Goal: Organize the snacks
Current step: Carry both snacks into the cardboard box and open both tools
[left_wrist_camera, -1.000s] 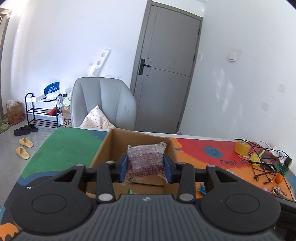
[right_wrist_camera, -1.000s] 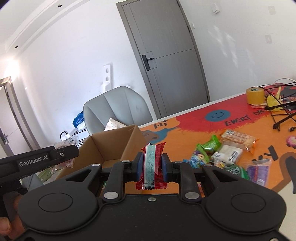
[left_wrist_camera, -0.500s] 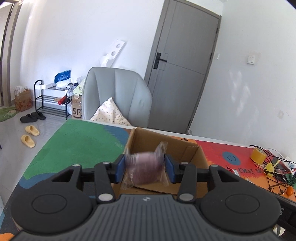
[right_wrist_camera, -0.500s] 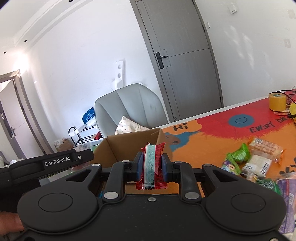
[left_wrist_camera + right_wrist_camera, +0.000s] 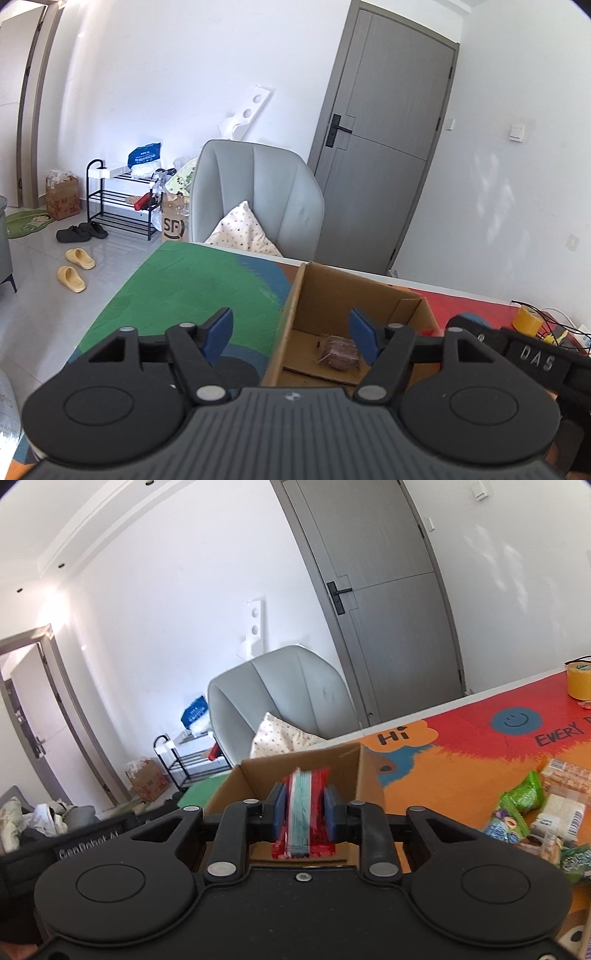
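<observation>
An open cardboard box [image 5: 332,291] stands on the colourful table mat [image 5: 192,280]. A purple snack pack [image 5: 340,352] lies on the box floor. My left gripper [image 5: 291,321] hovers over the box's near left wall, its jaws opening wide with nothing between them. In the right wrist view the same box [image 5: 258,775] sits just ahead. My right gripper [image 5: 306,808] is over its near edge with a red and teal snack bar [image 5: 304,812] upright between the pads. Those jaws are opening, the bar looks blurred, and the pads still touch it.
Several loose snack packs [image 5: 524,812] lie on the mat to the right of the box. A yellow tape roll [image 5: 578,679] stands farther right. A grey chair [image 5: 255,195] with a cushion is behind the table, and a shoe rack [image 5: 118,206] stands on the floor at the left.
The left gripper let go of the purple pack, which dropped into the box, and its jaws spread wide. Both grippers moved left. The right pads have parted slightly around the bar.
</observation>
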### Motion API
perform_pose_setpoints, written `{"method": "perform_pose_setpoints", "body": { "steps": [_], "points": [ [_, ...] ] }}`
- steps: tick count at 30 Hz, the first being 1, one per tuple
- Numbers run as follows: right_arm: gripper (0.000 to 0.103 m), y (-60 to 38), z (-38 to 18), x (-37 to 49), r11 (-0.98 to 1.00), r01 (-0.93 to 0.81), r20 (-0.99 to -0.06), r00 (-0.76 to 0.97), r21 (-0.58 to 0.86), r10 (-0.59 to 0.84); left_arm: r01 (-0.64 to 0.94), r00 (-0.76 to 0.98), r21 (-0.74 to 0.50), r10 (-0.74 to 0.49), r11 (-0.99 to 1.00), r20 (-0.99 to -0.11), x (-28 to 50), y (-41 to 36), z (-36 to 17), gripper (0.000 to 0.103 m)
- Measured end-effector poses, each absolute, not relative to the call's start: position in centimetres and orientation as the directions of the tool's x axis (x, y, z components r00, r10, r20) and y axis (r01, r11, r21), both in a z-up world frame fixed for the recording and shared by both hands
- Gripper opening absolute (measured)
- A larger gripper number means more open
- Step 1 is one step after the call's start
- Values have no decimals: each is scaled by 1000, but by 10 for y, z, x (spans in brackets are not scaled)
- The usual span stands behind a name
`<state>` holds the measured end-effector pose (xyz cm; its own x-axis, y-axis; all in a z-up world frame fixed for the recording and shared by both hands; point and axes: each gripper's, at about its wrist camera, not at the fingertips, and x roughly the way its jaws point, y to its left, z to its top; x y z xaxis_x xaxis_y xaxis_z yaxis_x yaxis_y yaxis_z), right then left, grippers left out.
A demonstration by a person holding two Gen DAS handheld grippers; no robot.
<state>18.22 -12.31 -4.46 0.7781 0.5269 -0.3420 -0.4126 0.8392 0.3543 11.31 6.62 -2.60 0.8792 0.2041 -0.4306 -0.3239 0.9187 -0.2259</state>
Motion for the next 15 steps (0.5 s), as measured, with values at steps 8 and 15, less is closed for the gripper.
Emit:
{"method": "perform_pose_setpoints", "body": {
  "steps": [8, 15],
  "points": [
    [52, -143, -44, 174, 855, -352, -344, 804, 381, 484, -360, 869, -228, 237, 905, -434, 104, 63, -27, 87],
    [74, -169, -50, 160, 884, -283, -372, 827, 372, 421, -351, 866, -228, 222, 908, -449, 101, 51, -33, 97]
  ]
}}
